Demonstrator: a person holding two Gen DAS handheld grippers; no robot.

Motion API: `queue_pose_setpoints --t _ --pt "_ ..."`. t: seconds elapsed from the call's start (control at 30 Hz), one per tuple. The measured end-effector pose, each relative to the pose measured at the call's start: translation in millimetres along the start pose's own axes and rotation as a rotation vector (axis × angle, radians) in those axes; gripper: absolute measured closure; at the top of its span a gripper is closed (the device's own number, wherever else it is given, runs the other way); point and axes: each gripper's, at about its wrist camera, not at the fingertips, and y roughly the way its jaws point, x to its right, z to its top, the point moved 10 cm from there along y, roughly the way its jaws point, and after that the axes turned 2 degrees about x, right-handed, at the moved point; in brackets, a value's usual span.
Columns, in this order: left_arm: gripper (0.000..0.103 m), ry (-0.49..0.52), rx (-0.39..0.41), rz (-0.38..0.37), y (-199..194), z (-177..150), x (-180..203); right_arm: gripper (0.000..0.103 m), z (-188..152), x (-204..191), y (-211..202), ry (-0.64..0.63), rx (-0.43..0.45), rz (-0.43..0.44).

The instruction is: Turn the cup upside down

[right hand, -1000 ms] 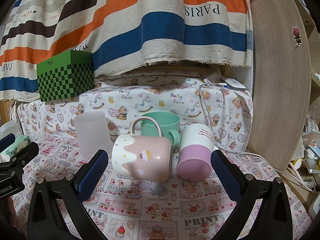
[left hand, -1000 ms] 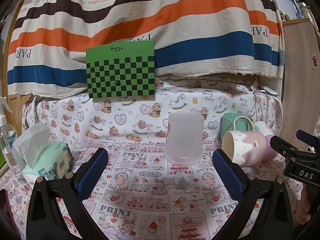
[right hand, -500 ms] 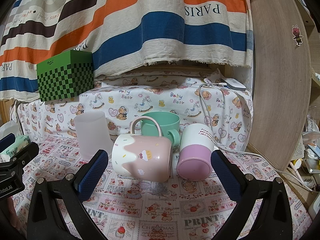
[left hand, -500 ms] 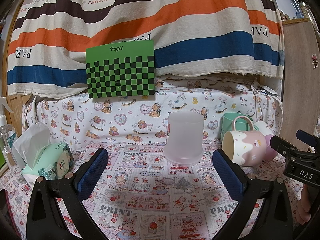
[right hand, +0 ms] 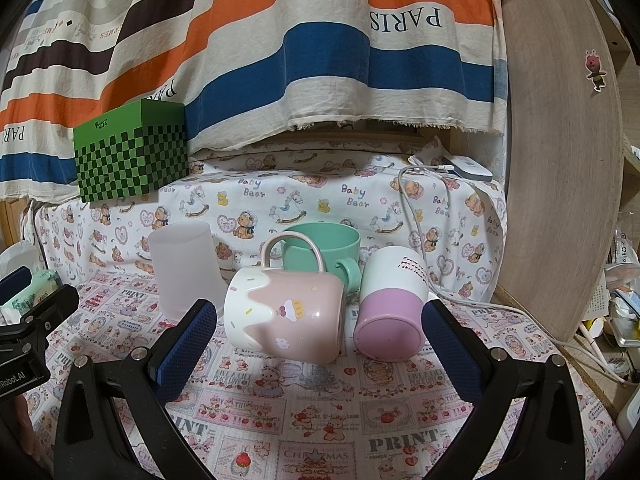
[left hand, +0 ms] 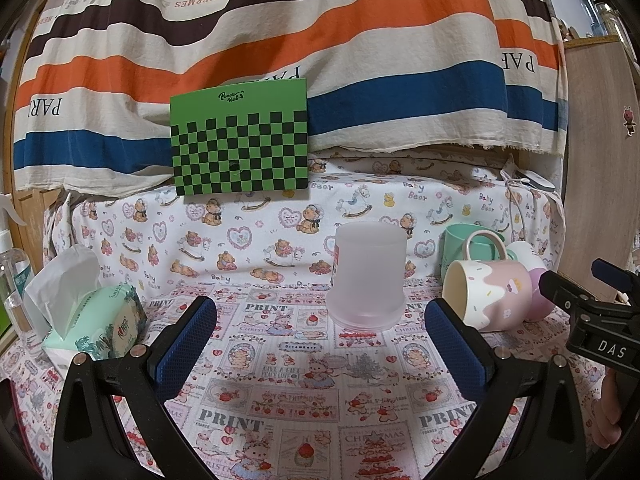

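Here, the pink mug lies on its side on the tablecloth, touching the purple cup, just ahead of my empty right gripper, jaws wide apart. My left gripper, equally spread, faces the frosted cup. I judge a careless grab could roll the mug into its neighbours.

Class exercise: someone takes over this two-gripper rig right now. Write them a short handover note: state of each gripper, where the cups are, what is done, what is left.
Left gripper: jaws open, empty, pointed at the frosted cup.
Right gripper: jaws open, empty, facing the pink mug.
Frosted cup: already mouth-down on the printed cloth.
Pink mug: on its side, handle up, mouth to the left.
Purple-and-white cup: tipped, base toward the right camera, beside the pink mug.
Green mug: upright behind them.
Done: one cup appears flipped.
Left: nothing is gripped; likely grasp the pink mug next and set it mouth-down.
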Motion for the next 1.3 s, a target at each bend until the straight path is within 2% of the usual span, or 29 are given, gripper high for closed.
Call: queue_pose_setpoints --t 0.7,0.87,1.1,1.2,1.3 --pt "0.0 -0.003 0.006 0.002 -2 -1 -7 0.0 0 0 0 -0.001 0.0 -0.001" --pt "0.0 0.009 0.021 -0.028 -6 0 -1 0.0 0 -1 0 -0.003 0.001 -0.001" --pt "0.0 0.001 0.012 -0.011 -5 0 -2 0.0 -1 -5 0 -0.028 0.006 0.017" --pt "0.0 0.011 -0.008 -0.036 -1 -2 3 0.003 0 -7 -2 -0.033 0.003 0.024" --pt "0.0 0.016 -0.007 -0.029 -1 -2 5 0.003 6 -6 -5 -0.034 0.021 0.025"
